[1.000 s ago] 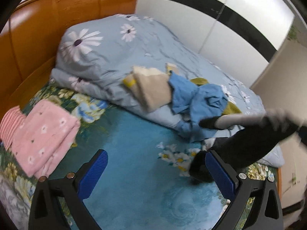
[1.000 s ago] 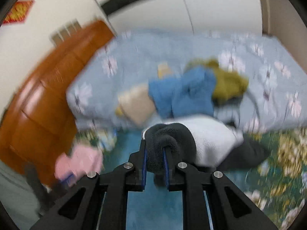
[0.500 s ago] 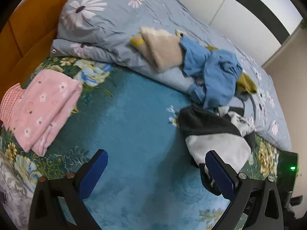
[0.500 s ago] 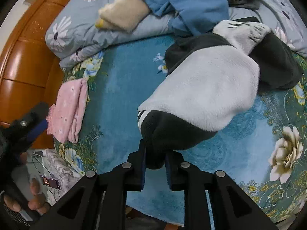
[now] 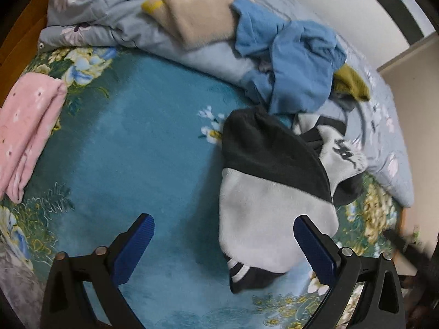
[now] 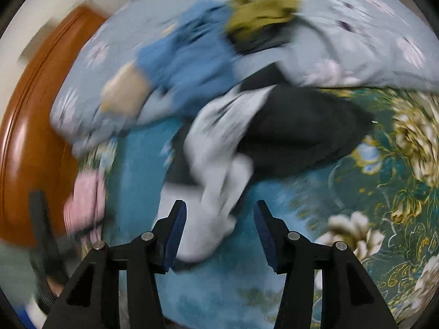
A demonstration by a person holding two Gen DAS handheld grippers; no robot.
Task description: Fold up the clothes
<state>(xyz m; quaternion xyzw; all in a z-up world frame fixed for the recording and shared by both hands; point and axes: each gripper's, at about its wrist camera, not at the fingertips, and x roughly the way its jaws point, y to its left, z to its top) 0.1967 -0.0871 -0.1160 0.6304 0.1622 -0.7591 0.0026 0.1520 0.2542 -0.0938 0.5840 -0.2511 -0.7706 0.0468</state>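
A black and white fleece sweatshirt [image 5: 271, 192] lies crumpled on the blue floral bedspread [image 5: 142, 150]. Its striped cuff points toward me. My left gripper [image 5: 223, 242] is open and empty, low over the bedspread, with its right finger beside the white part. In the blurred right wrist view the same sweatshirt [image 6: 247, 142] lies just ahead of my right gripper [image 6: 219, 227], which is open with nothing between its fingers. A heap of blue [image 5: 296, 63], beige [image 5: 200, 19] and olive [image 5: 351, 85] clothes rests on the folded quilt behind.
A folded pink garment [image 5: 24, 128] lies at the bed's left edge, by the wooden headboard [image 6: 33, 126]. The grey-blue flowered quilt [image 5: 109, 8] runs along the far side. A wardrobe wall stands beyond it.
My right gripper has opened and let go of the sweatshirt's dark cuff; the sweatshirt now lies on the bedspread. My left gripper has moved closer to it.
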